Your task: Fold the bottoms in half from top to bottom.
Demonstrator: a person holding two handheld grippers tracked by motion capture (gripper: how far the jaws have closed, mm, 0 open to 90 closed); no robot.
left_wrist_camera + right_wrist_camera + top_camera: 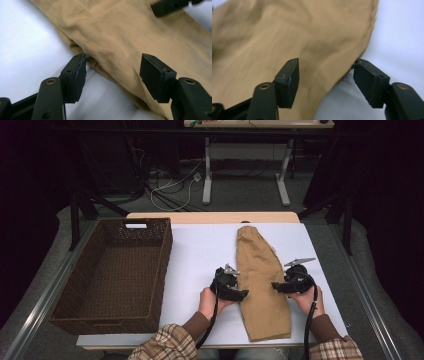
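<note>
Tan trousers [260, 280], folded lengthwise, lie flat on the white tabletop [200, 250], waistband at the far end. My left gripper [243, 293] sits at their left edge and my right gripper [275, 286] at their right edge, both about mid-length. In the left gripper view the trousers [130, 32] have their folded edge between the spread jaws of the left gripper [113, 75], with the pads off the cloth. In the right gripper view the cloth [287, 37] has its edge between the jaws of the right gripper [325, 80], which also stand apart without pressing.
A brown wicker basket [162, 270] with nothing in it stands on the left of the table, its long side close to my left hand. White tabletop lies bare between basket and trousers. Table legs and cables stand on the floor beyond the far edge.
</note>
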